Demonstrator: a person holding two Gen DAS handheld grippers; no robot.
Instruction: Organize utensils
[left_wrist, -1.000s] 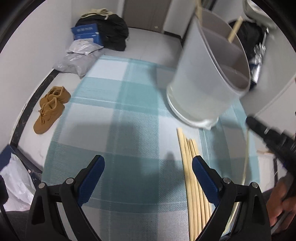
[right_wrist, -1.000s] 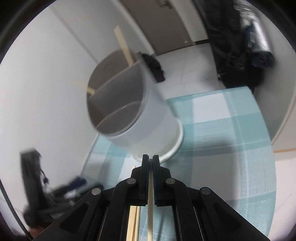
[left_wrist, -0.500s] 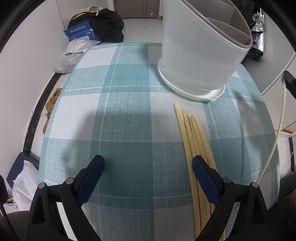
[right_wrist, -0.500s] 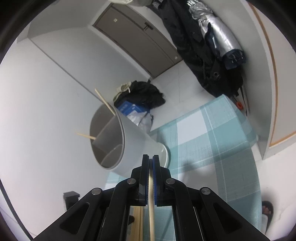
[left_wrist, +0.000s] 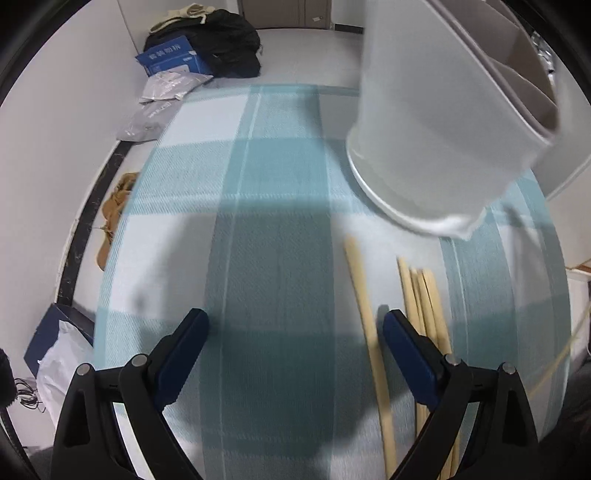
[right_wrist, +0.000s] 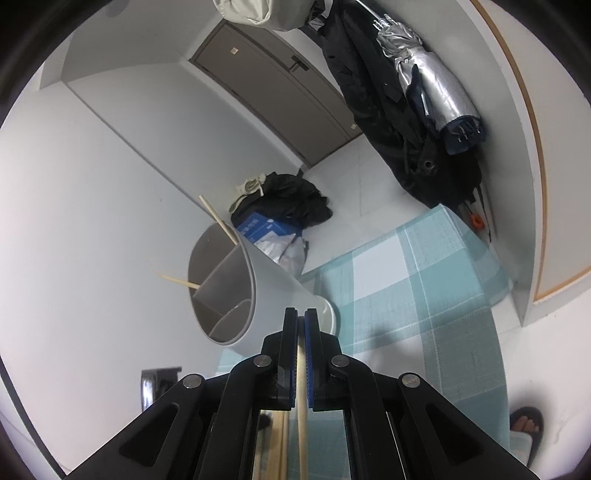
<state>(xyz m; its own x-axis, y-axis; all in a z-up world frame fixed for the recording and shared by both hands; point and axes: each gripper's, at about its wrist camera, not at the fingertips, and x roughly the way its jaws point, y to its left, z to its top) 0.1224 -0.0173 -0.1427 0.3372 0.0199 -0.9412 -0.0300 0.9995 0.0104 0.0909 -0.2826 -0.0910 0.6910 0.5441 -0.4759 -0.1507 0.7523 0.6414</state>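
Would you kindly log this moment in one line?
left tongs: open, empty | right tongs: shut on chopstick | holder: two chopsticks inside

Left gripper (left_wrist: 295, 334) was pointed steeply down with its blue-padded jaws spread wide, nothing between them. Right gripper (right_wrist: 301, 319) was angled only a bit below level, jaws pinched tight on a single chopstick (right_wrist: 302, 406). A sandaled foot (right_wrist: 526, 424) showed at the edge.

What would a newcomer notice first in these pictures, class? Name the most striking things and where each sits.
The big grey divided utensil holder stands at the far right of the teal checked tablecloth. Pale wooden chopsticks lie in front of it, by the open left gripper. The right gripper pinches one chopstick.
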